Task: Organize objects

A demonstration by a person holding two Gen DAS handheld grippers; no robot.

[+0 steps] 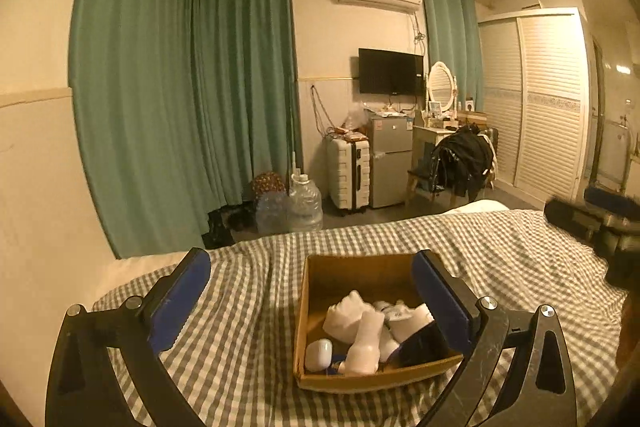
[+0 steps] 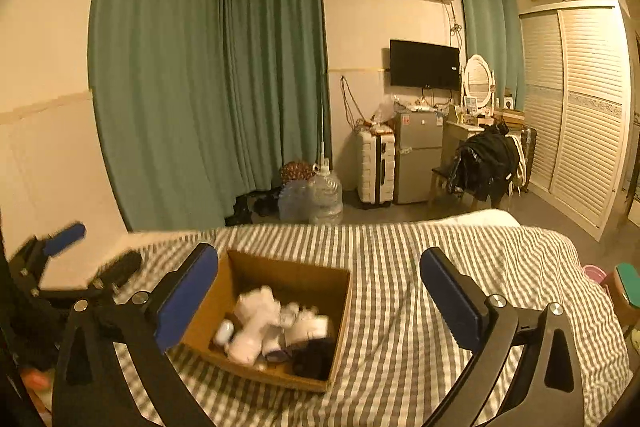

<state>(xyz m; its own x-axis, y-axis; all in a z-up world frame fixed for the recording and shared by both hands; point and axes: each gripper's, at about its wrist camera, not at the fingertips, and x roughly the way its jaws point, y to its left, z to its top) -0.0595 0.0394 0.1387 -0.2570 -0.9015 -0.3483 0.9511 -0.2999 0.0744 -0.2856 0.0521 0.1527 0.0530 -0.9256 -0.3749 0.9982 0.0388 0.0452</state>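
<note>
Both tongs, left (image 1: 312, 301) and right (image 2: 320, 301), gape apart over the cardboard box (image 1: 316, 267), whose white bottle (image 1: 366, 341) lies lengthwise.

Open cardboard box (image 1: 310, 301) on checked bed, white items (image 1: 362, 323) inside

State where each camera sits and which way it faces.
Left wrist: on the left tool, over the checked bed, facing the far wall; its fingers open around the cardboard box; right tool at the right edge.
Right wrist: on the right tool, facing likewise; box lower left, left tool beyond.
Shared: box, bed, TV.
</note>
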